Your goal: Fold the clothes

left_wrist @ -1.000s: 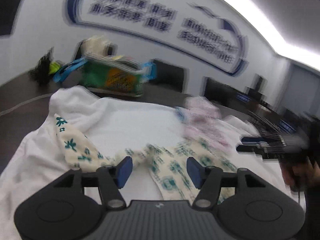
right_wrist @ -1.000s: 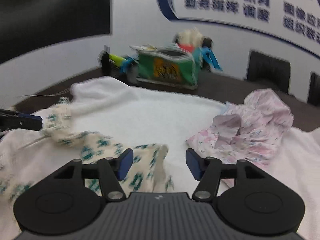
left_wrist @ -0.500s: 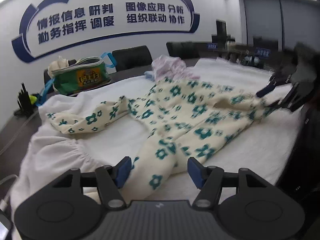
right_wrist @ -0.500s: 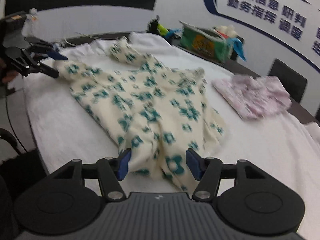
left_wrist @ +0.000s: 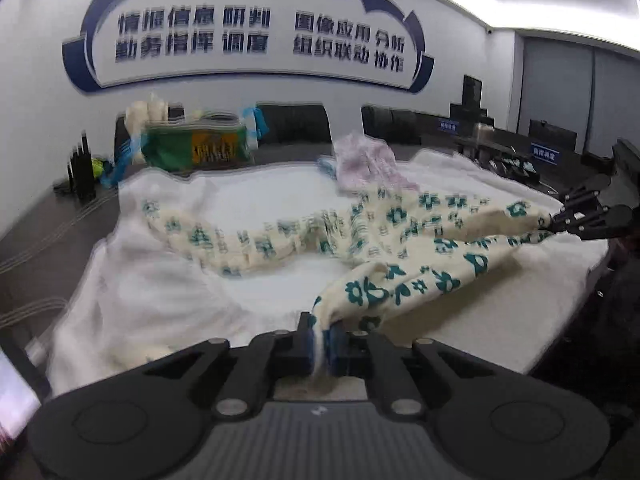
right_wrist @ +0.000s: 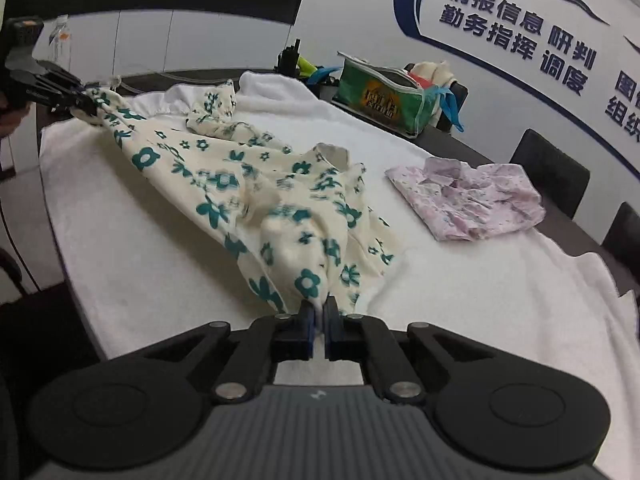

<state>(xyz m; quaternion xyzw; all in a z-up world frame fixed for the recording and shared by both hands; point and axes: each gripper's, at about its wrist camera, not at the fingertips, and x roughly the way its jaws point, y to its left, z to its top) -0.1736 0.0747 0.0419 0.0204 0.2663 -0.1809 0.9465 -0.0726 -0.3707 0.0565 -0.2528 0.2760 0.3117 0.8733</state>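
The cream garment with teal flowers (right_wrist: 248, 200) lay stretched across the white towel (right_wrist: 460, 300) that covered the counter (left_wrist: 48, 224), pinched at two of its ends: the left tool (left_wrist: 320, 338) was closing on one end, with cloth bunched between its blue pads, and the right tool (right_wrist: 319, 322) had clamped down tight on another end just ahead of its own camera. From each tool the fabric ran away in a taut ridge toward the other, while a loose sleeve trailed off beyond the left tool, toward the far corner of the towel. The step in hand looked like the spreading-out before a first fold; the next move probably called for both tools to lift and pull apart evenly so the body flattened, then to carry the held ends over the rest. The pink garment (right_wrist: 468, 200) sat crumpled ahead and to the right of the right tool, near the spread cloth but not clearly touching it, and could be snagged by a wide sweep. The green bag (right_wrist: 384, 100) stood well beyond, off the towel. Bare towel lay to the left of the right tool, up to the near edge, which left room for laying the fold
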